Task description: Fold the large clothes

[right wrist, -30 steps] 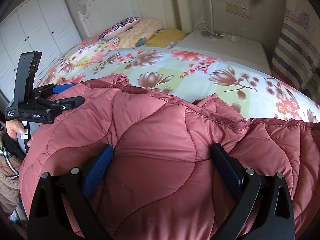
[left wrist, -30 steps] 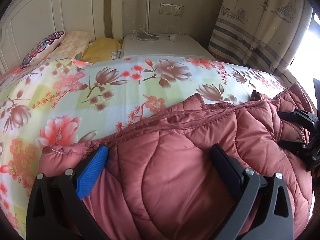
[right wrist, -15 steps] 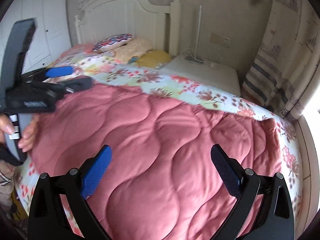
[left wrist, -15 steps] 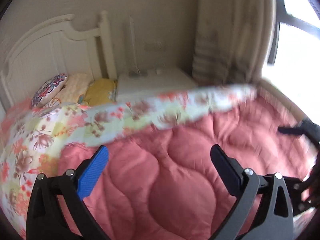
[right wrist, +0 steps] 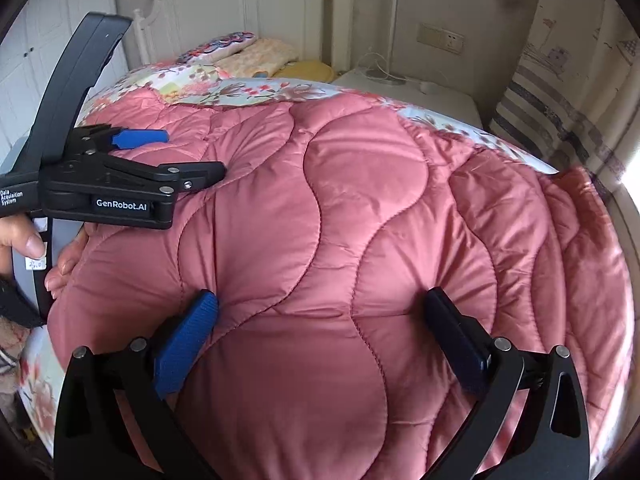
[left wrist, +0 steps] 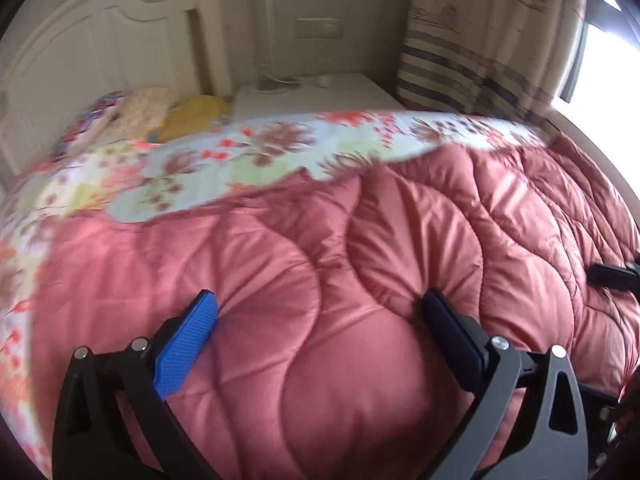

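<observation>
The left gripper [left wrist: 320, 312] has its jaws spread wide, and a big puffy bulge of the pink quilted coat [left wrist: 360, 260] fills the space between them. The blue pad [left wrist: 186, 346] presses into the fabric on one side and the dark pad [left wrist: 452, 336] on the other side, so the jaws touch the coat, but they are released and do not pinch it. The right gripper [right wrist: 320, 312] stands in the same way: jaws wide apart, both pads sunk into the soft padding of the coat [right wrist: 340, 200], with a rounded quilted panel between them.

Ahead of both pairs of jaws the coat lies spread over the bed [left wrist: 248, 148], and it covers most of the near part. Its far edge runs across the flowered bed cover [right wrist: 256, 90], which shows beyond it.

To the left of the right jaws, the left gripper [right wrist: 192, 156] is seen from the side, low over the coat, and a hand [right wrist: 60, 260] holds its handle at the edge of the bed. To the right of the left jaws, a small black part of the right gripper [left wrist: 612, 274] shows at the edge of the picture, over the coat.

Further beyond the jaws there are pillows [right wrist: 256, 50] at a white headboard [left wrist: 120, 40]. To the right of them there is a white bedside cabinet [right wrist: 412, 88], then a striped curtain [left wrist: 472, 48]
</observation>
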A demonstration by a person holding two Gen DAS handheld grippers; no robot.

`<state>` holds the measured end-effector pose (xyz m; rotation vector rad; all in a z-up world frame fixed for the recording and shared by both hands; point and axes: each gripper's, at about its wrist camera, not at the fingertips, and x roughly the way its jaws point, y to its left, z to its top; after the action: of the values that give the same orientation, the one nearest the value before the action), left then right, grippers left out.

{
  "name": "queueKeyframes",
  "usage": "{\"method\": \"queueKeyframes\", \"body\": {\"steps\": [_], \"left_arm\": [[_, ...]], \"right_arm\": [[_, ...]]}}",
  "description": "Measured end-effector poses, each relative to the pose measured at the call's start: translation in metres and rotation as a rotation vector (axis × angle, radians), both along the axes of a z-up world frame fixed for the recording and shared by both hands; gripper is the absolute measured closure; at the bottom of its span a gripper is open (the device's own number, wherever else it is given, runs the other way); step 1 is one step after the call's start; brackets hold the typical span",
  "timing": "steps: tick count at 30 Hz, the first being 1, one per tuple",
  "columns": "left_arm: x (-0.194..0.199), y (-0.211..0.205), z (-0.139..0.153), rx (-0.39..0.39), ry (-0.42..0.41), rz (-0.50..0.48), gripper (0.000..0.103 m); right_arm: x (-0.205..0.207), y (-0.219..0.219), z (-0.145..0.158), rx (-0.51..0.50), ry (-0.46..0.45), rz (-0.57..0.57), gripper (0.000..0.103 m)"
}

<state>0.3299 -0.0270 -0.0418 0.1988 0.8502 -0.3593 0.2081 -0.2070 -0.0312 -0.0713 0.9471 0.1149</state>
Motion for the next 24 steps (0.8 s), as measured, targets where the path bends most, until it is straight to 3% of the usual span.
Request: {"method": "queueKeyframes", "body": {"steps": [4, 6, 8, 10, 13, 18, 21, 24], "left_arm": [[-0.045, 0.01, 0.035, -0.091, -0.099, -0.013, 0.002], [-0.069, 0.006, 0.04, -0.07, -0.14, -0.041, 0.002], [-0.079, -0.003, 0.027, 0.001, -0.131, -0.065, 0.002], [-0.08, -0.011, -0.001, 0.08, -0.104, -0.084, 0.002], [-0.082, -0.005, -0.013, 0.029, -0.137, -0.072, 0.002], [-0.082, -0.004, -0.008, 0.044, -0.108, -0.057, 0.002], [-0.096, 0.004, 0.007, 0.021, -0.118, -0.039, 0.002], [-0.11, 0.007, 0.003, 0.064, -0.132, -0.063, 0.002]], "right_arm": [[-0.037, 0.008, 0.034, 0.015, -0.109, 0.054, 0.005], [-0.052, 0.012, 0.036, -0.005, -0.112, 0.064, 0.005], [-0.059, 0.016, 0.023, -0.032, -0.078, 0.092, 0.005], [-0.054, 0.02, -0.008, -0.093, -0.004, 0.083, 0.004], [-0.055, 0.019, -0.02, -0.083, -0.039, 0.068, 0.004], [-0.051, 0.019, -0.012, -0.092, -0.007, 0.063, 0.004], [-0.064, 0.02, 0.002, -0.124, -0.06, 0.051, 0.005], [-0.08, 0.022, -0.003, -0.139, -0.069, 0.09, 0.005]]}}
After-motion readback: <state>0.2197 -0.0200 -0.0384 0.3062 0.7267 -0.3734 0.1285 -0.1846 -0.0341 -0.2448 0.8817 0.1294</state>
